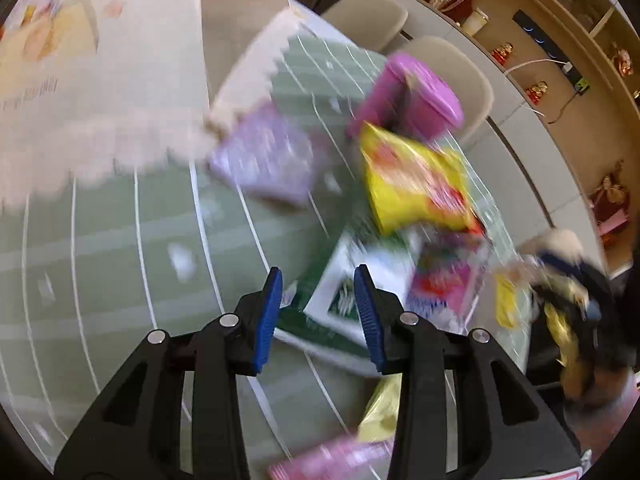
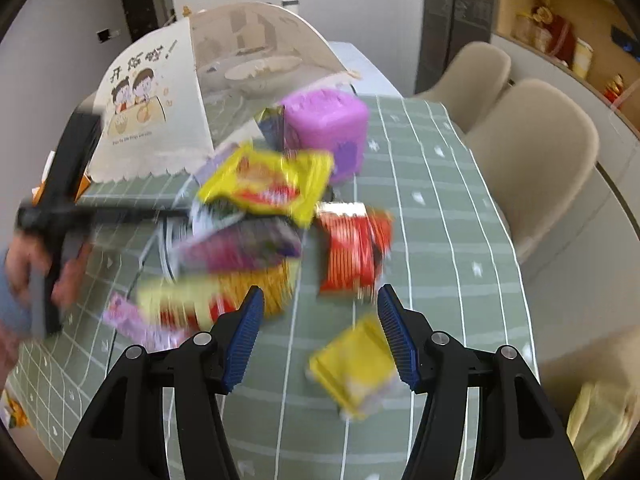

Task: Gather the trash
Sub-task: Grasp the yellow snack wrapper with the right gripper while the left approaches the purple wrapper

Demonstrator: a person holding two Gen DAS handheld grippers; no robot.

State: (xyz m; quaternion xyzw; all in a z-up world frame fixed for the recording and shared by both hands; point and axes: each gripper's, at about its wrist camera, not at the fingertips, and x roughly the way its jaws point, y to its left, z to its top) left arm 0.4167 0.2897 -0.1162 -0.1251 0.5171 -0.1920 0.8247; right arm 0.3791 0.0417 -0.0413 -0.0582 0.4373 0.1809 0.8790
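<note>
Both views are motion-blurred. Snack wrappers lie in a heap on the green checked tablecloth (image 2: pixel 440 248). In the right wrist view I see a big yellow wrapper (image 2: pixel 268 184), a red-orange wrapper (image 2: pixel 352 248), a purple wrapper (image 2: pixel 244 248) and a small yellow packet (image 2: pixel 356 368) near my right gripper (image 2: pixel 320 308), which is open and empty above the cloth. A pink bin (image 2: pixel 324 132) stands behind the heap. In the left wrist view my left gripper (image 1: pixel 318 292) is open and empty over a green-and-white packet (image 1: pixel 340 304), with the yellow wrapper (image 1: pixel 412 180) and pink bin (image 1: pixel 412 96) beyond.
A mesh food cover with a cartoon print (image 2: pixel 160 108) stands at the table's far left. Two beige chairs (image 2: pixel 536 160) line the right side. The hand with the left gripper (image 2: pixel 52 216) shows at the left of the right wrist view. Shelves with ornaments (image 1: pixel 540 60) run along the wall.
</note>
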